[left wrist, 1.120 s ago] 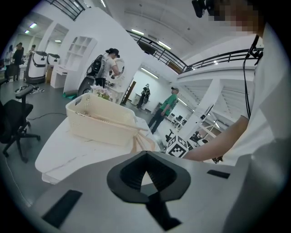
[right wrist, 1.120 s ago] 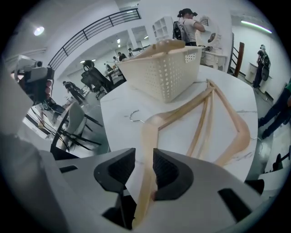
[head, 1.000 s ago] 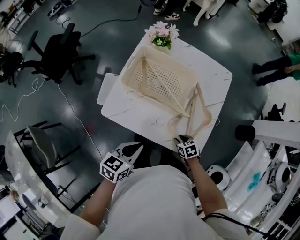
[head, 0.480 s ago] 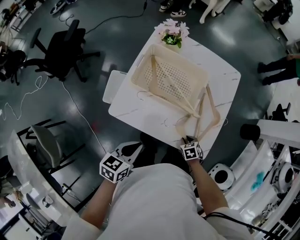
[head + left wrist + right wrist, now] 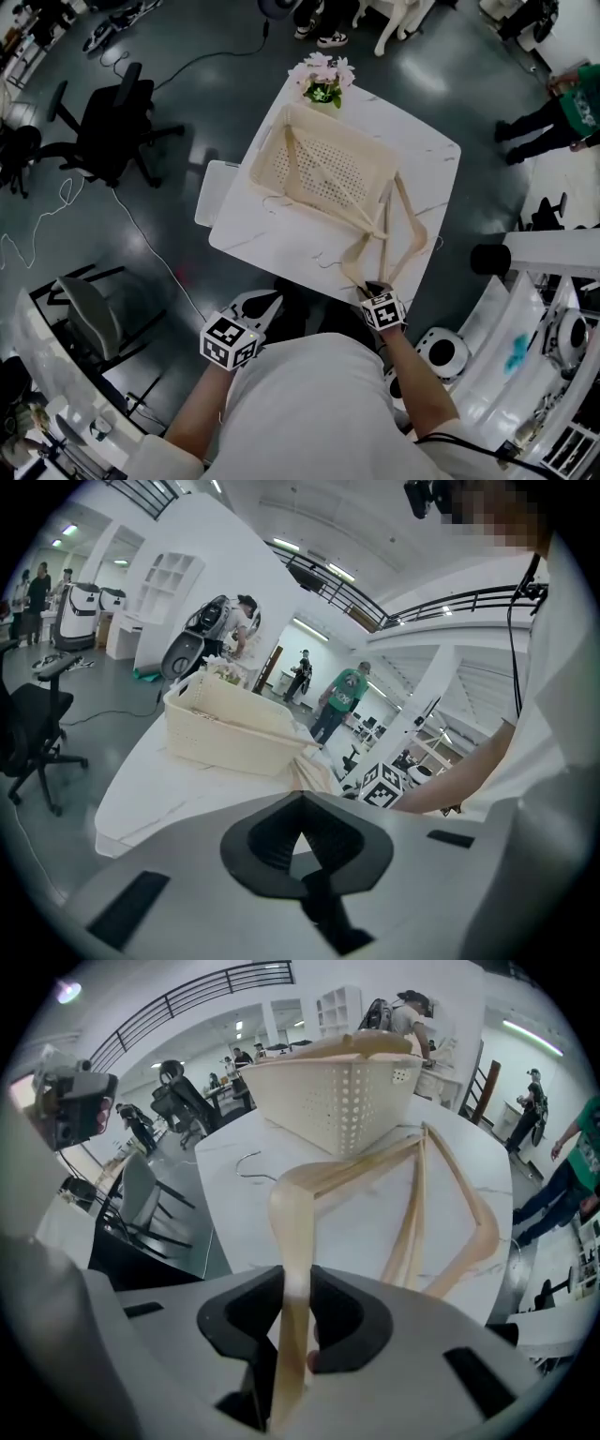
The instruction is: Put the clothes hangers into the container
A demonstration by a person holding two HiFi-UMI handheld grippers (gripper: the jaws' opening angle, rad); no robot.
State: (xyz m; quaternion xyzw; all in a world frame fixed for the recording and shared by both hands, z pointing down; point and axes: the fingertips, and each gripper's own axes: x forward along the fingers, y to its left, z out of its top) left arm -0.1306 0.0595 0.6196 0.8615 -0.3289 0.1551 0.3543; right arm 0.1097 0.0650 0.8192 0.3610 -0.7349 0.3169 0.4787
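At bench [image 5: 251, 230] near edge, right tool [image 5: 375, 285] grips pale wooden hanger [image 5: 360, 251]; jaws just closed on its arm. Only right gripper view shows pads [image 5: 251, 1309] pressing it. Head view alone shows second hanger [image 5: 323, 183] inside basket [image 5: 272, 150]. Left tool [image 5: 302, 803] shut, empty.

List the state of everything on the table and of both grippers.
Basket: upright, open-topped.
Stowed hanger: in basket.
Held hanger: clamped at one end.
Loose hanger: lying on table, ungripped.
Flowers: upright.
Right gripper: jaws have just been closing, now gripping held hanger.
Left gripper: shut, empty.
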